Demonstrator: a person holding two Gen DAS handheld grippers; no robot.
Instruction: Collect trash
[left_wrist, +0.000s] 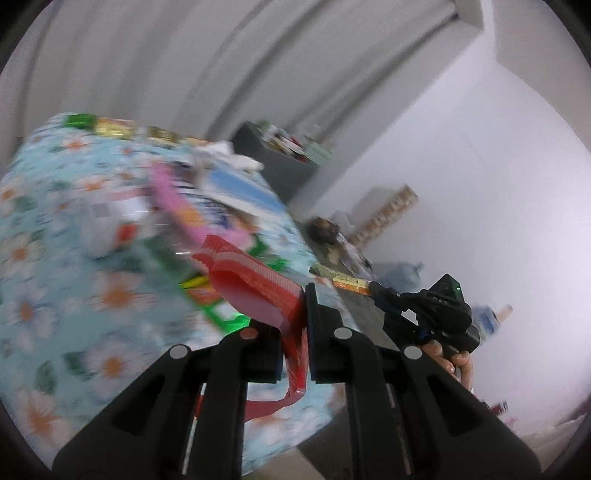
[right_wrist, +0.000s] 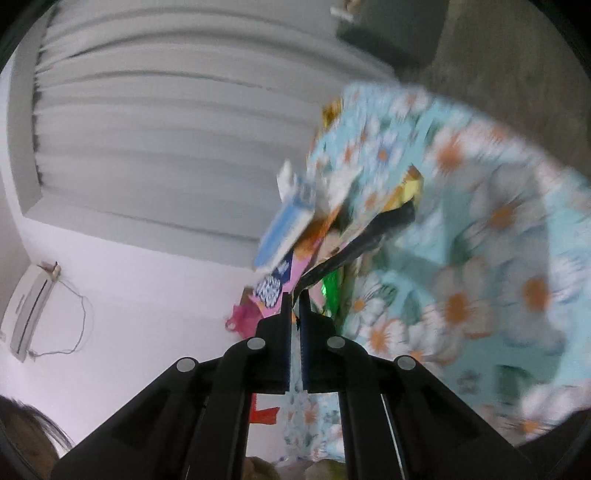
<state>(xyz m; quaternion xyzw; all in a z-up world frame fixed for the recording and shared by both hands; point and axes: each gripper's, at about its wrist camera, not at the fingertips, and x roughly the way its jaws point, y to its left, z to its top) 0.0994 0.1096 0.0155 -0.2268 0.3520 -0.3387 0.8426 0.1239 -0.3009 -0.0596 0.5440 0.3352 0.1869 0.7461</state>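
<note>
My left gripper is shut on a red ridged wrapper, which hangs out above and below the pads. Under it lies a table in a blue floral cloth strewn with blurred trash: a pink wrapper, a blue-and-white pack and a green wrapper. My right gripper reaches in from the right, shut on a long orange-and-yellow wrapper. In the right wrist view the right gripper pinches that wrapper edge-on, beside the blue-and-white pack, the pink wrapper and the floral cloth.
A grey cabinet with books stands behind the table, and clutter with a water bottle lies along the white wall. A person's hand grips the right tool. An air conditioner hangs on the wall beside grey curtains.
</note>
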